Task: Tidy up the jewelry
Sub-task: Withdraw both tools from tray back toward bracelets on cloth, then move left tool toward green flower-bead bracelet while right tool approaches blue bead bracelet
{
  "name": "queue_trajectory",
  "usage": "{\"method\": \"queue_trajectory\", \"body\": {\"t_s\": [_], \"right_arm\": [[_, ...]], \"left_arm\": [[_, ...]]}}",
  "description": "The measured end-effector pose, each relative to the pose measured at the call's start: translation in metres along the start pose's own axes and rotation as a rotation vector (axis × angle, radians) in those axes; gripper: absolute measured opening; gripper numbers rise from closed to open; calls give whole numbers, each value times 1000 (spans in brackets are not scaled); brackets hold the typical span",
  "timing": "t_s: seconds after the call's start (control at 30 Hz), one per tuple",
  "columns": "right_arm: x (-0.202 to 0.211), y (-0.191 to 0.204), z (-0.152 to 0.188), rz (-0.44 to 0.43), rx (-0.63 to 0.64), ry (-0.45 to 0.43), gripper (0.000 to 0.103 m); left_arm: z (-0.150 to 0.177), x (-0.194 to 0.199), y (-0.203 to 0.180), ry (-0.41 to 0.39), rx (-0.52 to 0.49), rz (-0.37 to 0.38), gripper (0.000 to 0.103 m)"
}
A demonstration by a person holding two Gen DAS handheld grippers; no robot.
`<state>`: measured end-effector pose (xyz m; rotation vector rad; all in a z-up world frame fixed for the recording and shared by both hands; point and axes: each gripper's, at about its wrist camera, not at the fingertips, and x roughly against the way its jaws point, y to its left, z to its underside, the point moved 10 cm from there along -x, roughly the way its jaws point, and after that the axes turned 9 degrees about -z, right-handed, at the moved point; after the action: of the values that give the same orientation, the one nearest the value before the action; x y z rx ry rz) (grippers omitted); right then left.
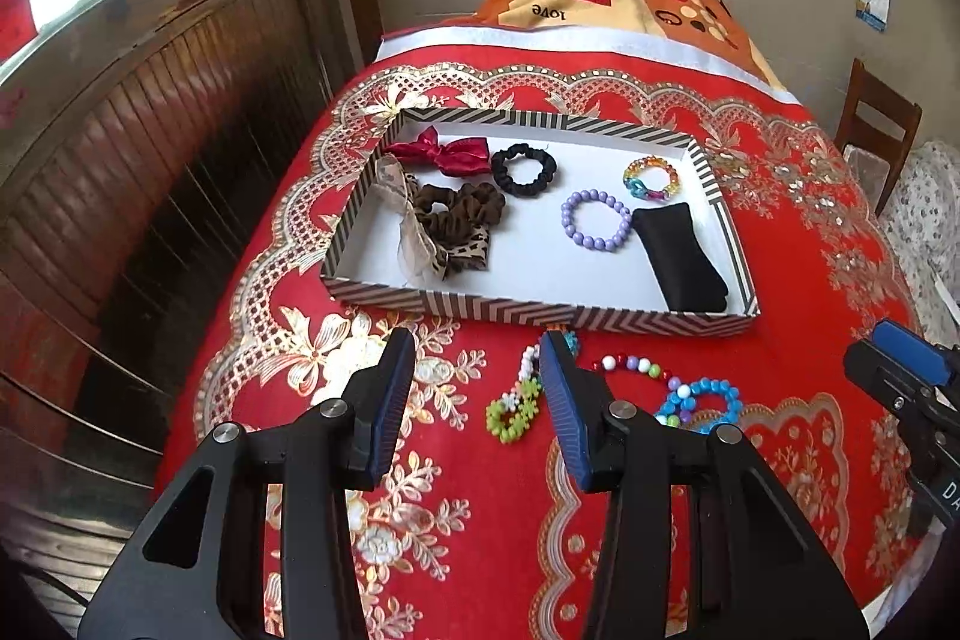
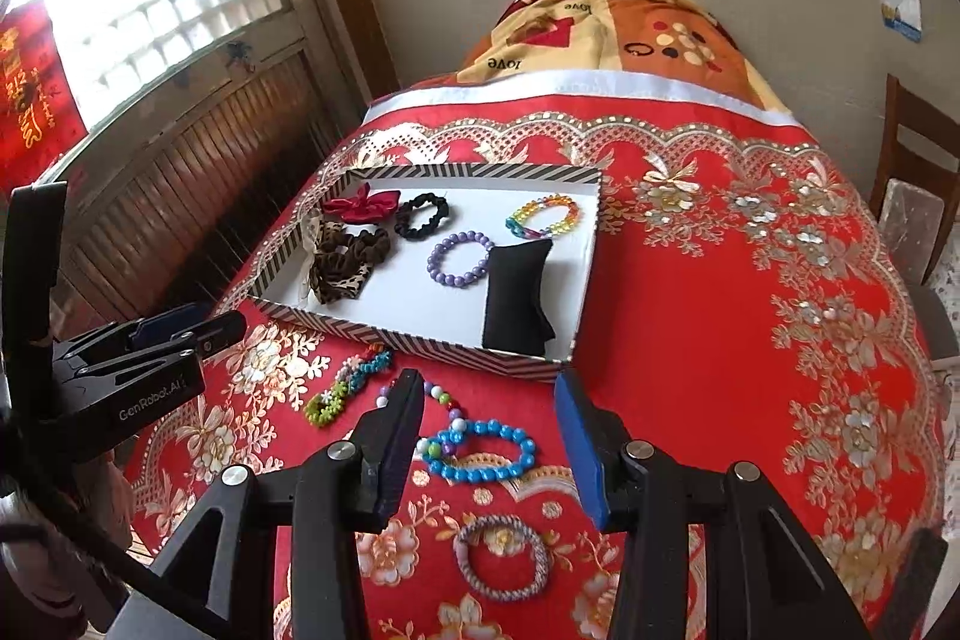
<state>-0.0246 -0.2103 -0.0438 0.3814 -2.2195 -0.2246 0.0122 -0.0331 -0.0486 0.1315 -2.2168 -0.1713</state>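
The left gripper [image 1: 477, 349] hangs spread and empty near the green flower-bead bracelet [image 1: 510, 409], probably lining up a pick. Hair ties sit left in the striped tray [image 1: 540, 309], bracelets right. The right gripper [image 2: 489, 394], spread, brackets the blue bead bracelet [image 2: 486, 451] on the cloth.

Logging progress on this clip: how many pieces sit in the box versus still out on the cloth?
In the box: 7
On the cloth: 4
Total: 11
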Motion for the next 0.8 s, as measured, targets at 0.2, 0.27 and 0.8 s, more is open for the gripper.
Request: {"method": "queue_trajectory", "body": {"t_s": [0.2, 0.27, 0.8], "right_arm": [[8, 2, 13, 0, 8, 17, 44], [11, 2, 16, 0, 10, 13, 44], [22, 15, 26, -18, 66, 10, 44]], "left_arm": [[6, 12, 0, -23, -1, -3, 43], [8, 15, 0, -29, -5, -4, 43], [17, 26, -6, -35, -14, 6, 43]]}}
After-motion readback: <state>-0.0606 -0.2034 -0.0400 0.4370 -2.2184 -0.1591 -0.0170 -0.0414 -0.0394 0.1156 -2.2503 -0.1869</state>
